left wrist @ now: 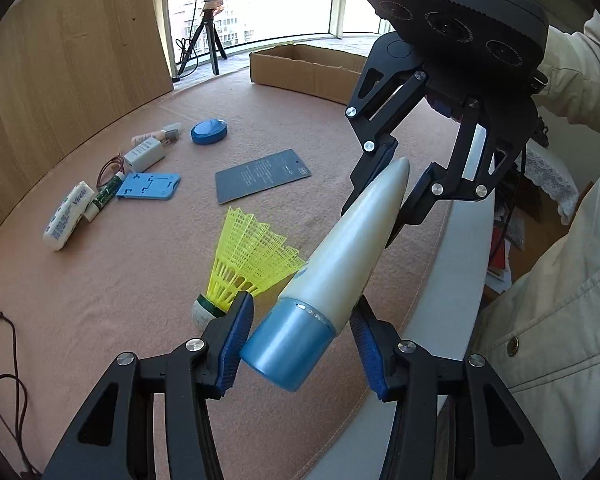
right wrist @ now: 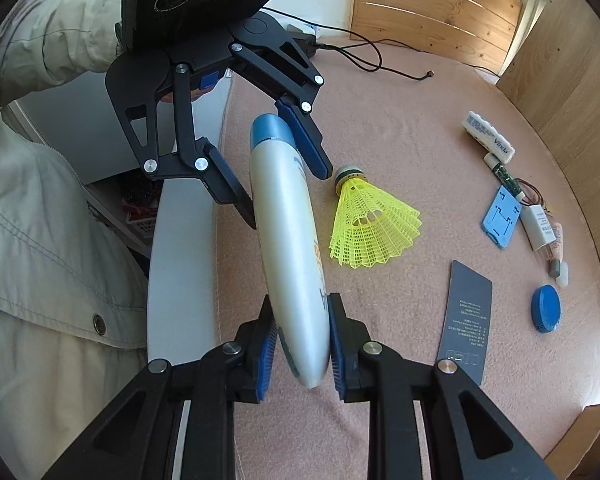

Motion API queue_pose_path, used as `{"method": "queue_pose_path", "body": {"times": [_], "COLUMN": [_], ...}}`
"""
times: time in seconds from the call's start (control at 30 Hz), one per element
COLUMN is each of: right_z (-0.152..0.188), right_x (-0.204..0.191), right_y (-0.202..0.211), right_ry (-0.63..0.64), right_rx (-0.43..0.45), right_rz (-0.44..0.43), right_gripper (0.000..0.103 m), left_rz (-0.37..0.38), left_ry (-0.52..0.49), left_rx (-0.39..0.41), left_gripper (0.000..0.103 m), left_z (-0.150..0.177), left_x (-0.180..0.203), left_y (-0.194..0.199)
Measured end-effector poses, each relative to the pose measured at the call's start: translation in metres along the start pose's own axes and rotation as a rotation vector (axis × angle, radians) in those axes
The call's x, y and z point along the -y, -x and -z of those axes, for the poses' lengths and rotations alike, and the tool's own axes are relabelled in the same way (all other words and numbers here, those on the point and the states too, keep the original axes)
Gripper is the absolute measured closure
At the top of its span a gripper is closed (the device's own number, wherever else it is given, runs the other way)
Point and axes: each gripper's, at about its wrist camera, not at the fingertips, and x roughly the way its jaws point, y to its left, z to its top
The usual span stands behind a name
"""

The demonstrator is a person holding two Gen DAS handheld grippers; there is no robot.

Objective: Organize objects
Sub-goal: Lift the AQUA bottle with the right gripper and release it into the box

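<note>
While right fingers [right wrist: 342, 344] pinch the tube [right wrist: 288, 240], left fingers [left wrist: 236, 344] flank its cap

Left gripper [left wrist: 300, 340]: jaws standing apart, blue pads flanking the capped end of the tube [left wrist: 340, 264] without clearly touching it.
Right gripper [right wrist: 304, 344]: blue pads pressing both sides of the tube's flat tail end, holding it off the surface.
Relative pose: the two grippers are facing each other, one at each end of the tube.
Arms: beige sleeves are showing behind each gripper.
</note>
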Motion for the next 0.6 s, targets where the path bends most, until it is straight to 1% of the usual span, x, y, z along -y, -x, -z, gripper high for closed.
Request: {"method": "queue_pose_path", "body": {"times": [0.13,0.3,0.47,0.6], "right_z": [0.001,0.013,0.034,0.058], "right_x": [0.008,0.018,0.030,0.043], "right_y": [0.020,0.041,0.059,0.075], "right_ry": [0.027,0.060,0.080,0.074], "right_rx": [0.018,0.035,0.050,0.057], "right_rz": [0.019,0.048,0.070,0.088], "right_gripper": [0.082,0.082,0.082,0.082], "left_rz": [-0.026,-0.051,-0.073,-0.079], "left_ry": [-0.016,-0.030,-0.040,-0.062], "left_rx": [0.007,0.013,0.009,0.001], "left_gripper": [0.050,0.050,0.050,0.050], "left_z": [-0.023,-0.054,-0.086,-0.116], "left_x": [0.005,0.011,0.022,0.033], "left_y": [0.009,0.008,-0.004,-0.018]}}
